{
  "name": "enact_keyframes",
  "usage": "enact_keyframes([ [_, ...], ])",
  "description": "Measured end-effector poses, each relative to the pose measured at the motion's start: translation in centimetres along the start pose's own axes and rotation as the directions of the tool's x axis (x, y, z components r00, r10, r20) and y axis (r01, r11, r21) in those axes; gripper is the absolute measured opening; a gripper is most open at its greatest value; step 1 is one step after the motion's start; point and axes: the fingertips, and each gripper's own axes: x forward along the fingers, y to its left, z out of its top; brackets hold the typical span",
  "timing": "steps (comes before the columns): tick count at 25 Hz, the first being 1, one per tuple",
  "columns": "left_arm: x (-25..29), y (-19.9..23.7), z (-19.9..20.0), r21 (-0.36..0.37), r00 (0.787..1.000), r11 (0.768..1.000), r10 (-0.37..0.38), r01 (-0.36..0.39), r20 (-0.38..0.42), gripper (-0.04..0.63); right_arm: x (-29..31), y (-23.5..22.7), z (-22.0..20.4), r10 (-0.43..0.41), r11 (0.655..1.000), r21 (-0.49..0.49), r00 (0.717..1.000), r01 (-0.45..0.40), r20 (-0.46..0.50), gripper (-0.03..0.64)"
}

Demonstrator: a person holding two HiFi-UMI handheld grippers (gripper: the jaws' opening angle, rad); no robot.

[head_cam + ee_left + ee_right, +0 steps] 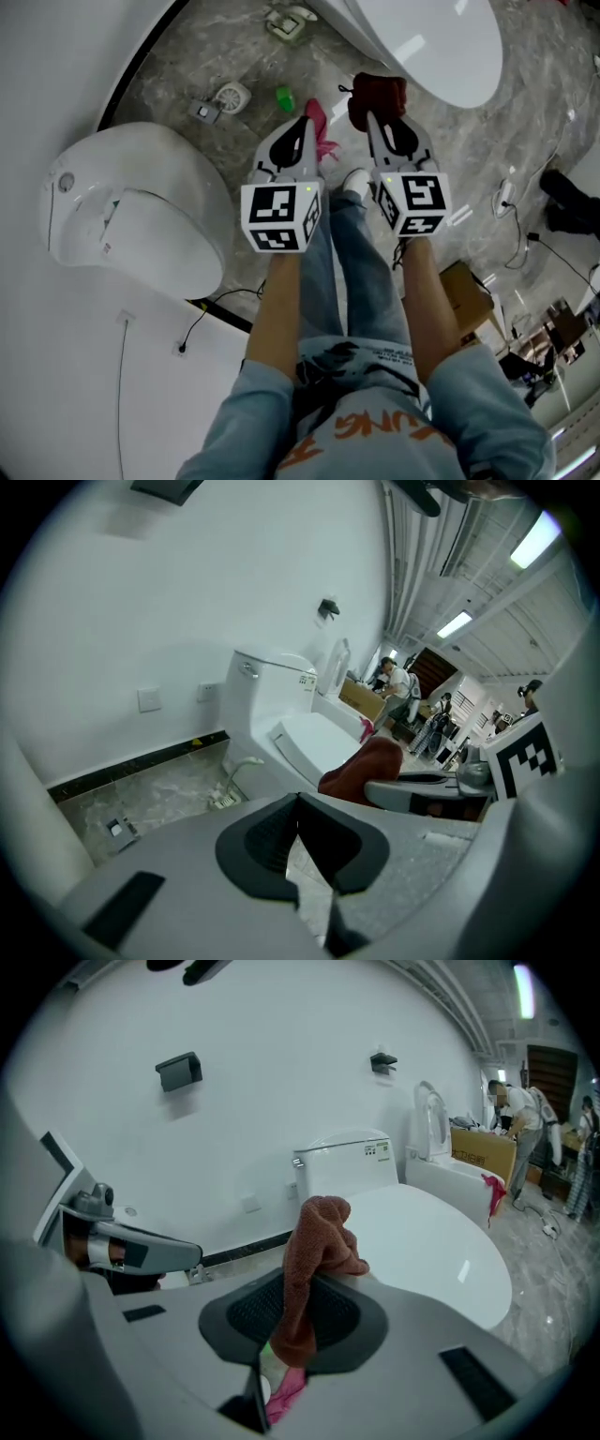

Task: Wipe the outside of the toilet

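Right tool (pixel 373 117) is clamped on a red-brown cloth (pixel 378 94), top centre of the head view. The cloth sits just short of the front rim of the toilet (pixel 441 42), upper right; I see no contact. Left tool (pixel 305 127) has its tips pressed together on nothing and is parked beside the right one. Risks: the right gripper view shows only a narrow fold of cloth (pixel 319 1241) pinched, with the bulk bunched above the tips. Drag on the ceramic could likely pull it free, or the bare tips could scrape the glaze. A pink rag (pixel 319 122) lies on the floor (pixel 216 47) right by the feet, so a step forward could slip on it. A second toilet (pixel 141 202) is at left, so wiping the wrong unit is also possible.
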Motion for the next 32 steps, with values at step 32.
enact_keyframes([
  [32, 10.2, 5.7, -0.9, 0.051, 0.97, 0.985, -0.153, 0.165, -0.187, -0.006, 19.8, -3.4, -1.4, -0.138, 0.983, -0.134, 0.984, 0.124, -0.108, 0.063],
])
